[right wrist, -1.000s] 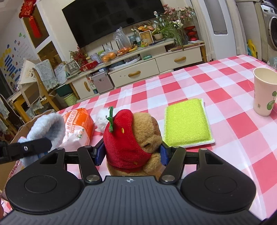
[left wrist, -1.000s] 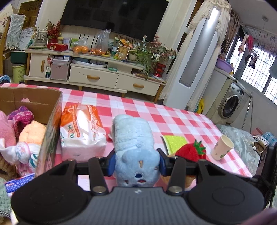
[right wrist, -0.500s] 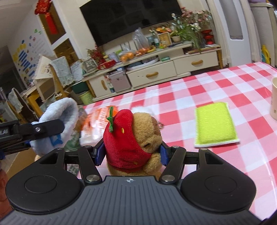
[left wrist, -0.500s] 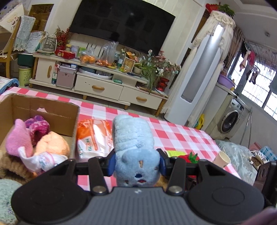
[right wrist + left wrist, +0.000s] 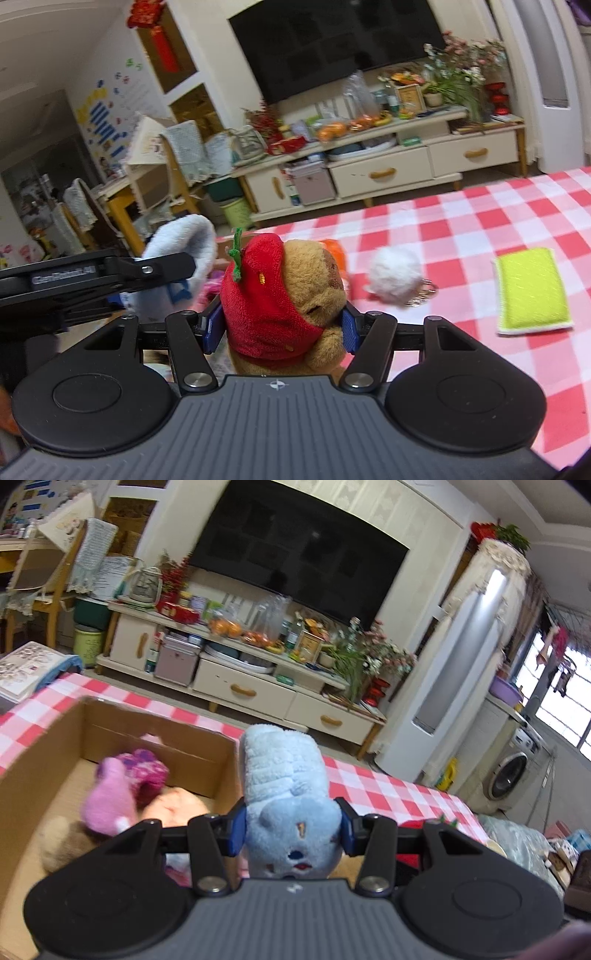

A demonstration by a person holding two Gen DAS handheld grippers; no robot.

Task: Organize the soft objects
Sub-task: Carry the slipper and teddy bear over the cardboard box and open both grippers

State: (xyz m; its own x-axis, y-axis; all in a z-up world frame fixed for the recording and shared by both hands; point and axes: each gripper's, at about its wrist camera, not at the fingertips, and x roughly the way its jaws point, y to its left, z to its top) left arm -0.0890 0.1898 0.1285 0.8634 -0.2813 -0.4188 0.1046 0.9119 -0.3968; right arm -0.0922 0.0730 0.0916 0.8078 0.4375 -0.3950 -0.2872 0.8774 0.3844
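My left gripper [image 5: 290,829] is shut on a light blue plush toy [image 5: 286,786], carried at the right wall of an open cardboard box [image 5: 55,746]. Inside the box lie a pink plush [image 5: 107,803], a magenta knitted piece [image 5: 146,775] and other soft things. My right gripper [image 5: 280,326] is shut on a brown bear in a red strawberry hood [image 5: 284,295], lifted above the checked table [image 5: 480,229]. In the right wrist view the left gripper [image 5: 122,273] with its blue plush [image 5: 184,251] shows at the left.
On the checked cloth lie a white pompom keychain [image 5: 395,275], a yellow-green sponge [image 5: 530,290] and part of an orange packet [image 5: 334,251]. Beyond the table stand a TV cabinet [image 5: 258,686], a wooden chair [image 5: 40,579] and a washing machine [image 5: 511,775].
Both grippers rose and swung left with their toys. The box now fills the left wrist view, and the tissue packet and paper cup have dropped out of sight.
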